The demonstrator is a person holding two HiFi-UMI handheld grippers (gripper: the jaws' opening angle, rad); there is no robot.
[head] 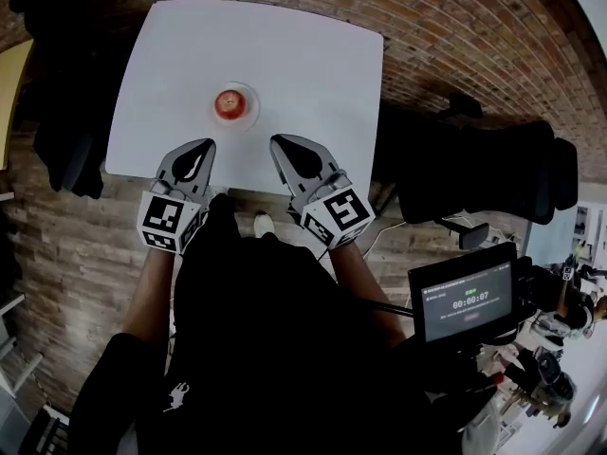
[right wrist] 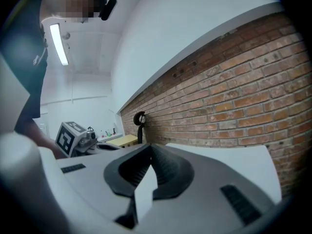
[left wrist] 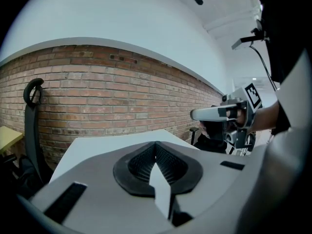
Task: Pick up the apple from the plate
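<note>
A red apple point(head: 229, 102) sits on a small white plate point(head: 248, 112) in the near half of the white table point(head: 303, 64), seen only in the head view. My left gripper point(head: 206, 145) hovers at the table's near edge, just short of the plate and a little to its left; it is shut and empty. My right gripper point(head: 279, 142) is level with it, to the plate's right, also shut and empty. In the left gripper view the shut jaws' fingertips point(left wrist: 156, 146) hide the apple; the right gripper point(left wrist: 214, 113) shows beside them. The right gripper view's fingertips point(right wrist: 148, 149) hide it too.
A dark chair point(head: 66, 150) stands at the table's left and a black office chair point(head: 484, 173) at its right. A small screen point(head: 467, 301) is at the lower right. A brick wall point(left wrist: 107, 96) rises beyond the table, with a yellow tabletop point(right wrist: 122, 140) off to the side.
</note>
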